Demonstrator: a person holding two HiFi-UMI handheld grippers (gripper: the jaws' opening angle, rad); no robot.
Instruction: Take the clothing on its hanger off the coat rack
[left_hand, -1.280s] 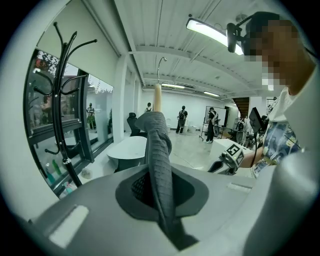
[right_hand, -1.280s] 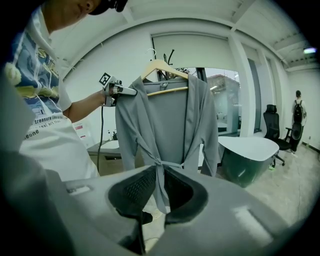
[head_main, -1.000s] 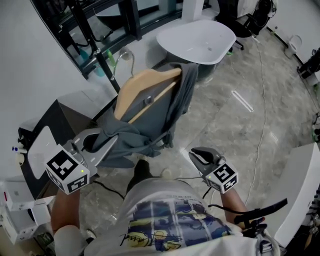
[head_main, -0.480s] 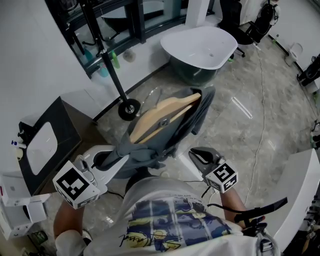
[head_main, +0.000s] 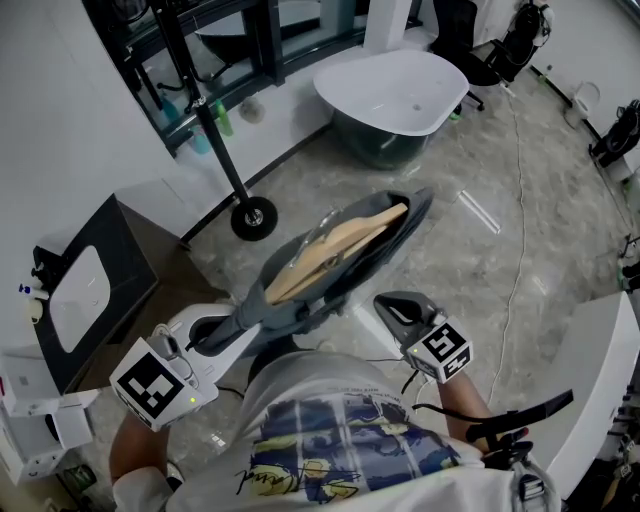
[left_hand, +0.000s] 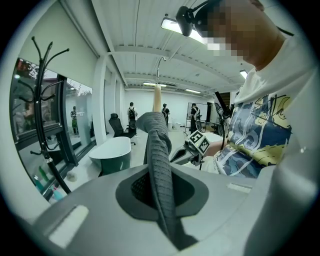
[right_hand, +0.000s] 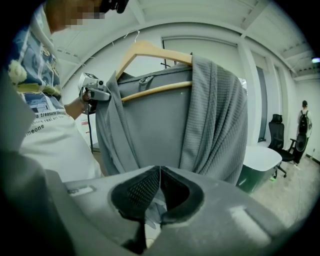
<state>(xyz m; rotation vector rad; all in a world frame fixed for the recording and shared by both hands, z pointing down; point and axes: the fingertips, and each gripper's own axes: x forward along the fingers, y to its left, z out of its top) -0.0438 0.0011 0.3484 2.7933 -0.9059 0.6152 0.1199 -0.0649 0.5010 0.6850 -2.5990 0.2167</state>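
Progress: the shirt (head_main: 300, 300) on its hanger (head_main: 345, 240) is already hanging clear of the coat rack (head_main: 212, 140), well apart from the pole and out over the floor (head_main: 480, 270). Judging by this, the lifting-off is done and only carrying it away or setting it down is remaining.
Left tongs (head_main: 232, 328): they are gripping a bunched fold of the shirt, with the fabric running up between the pads, and are carrying the whole load that way.
Right tongs (right_hand: 159, 175): they are closing with nothing between them. The tips are meeting just short of the cloth, and the shirt is hanging beyond them.
Shirt: it is showing as grey, soft knit with a fine waffle texture, draping in loose vertical folds and hanging lopsided on the hanger.
Hanger: it is showing as pale, smooth wood with curved shoulders and a straight lower bar, tilting over.
Coat rack: it is standing as a thin dark metal pole on a round base.
Floor: it is gleaming like polished, veined stone.
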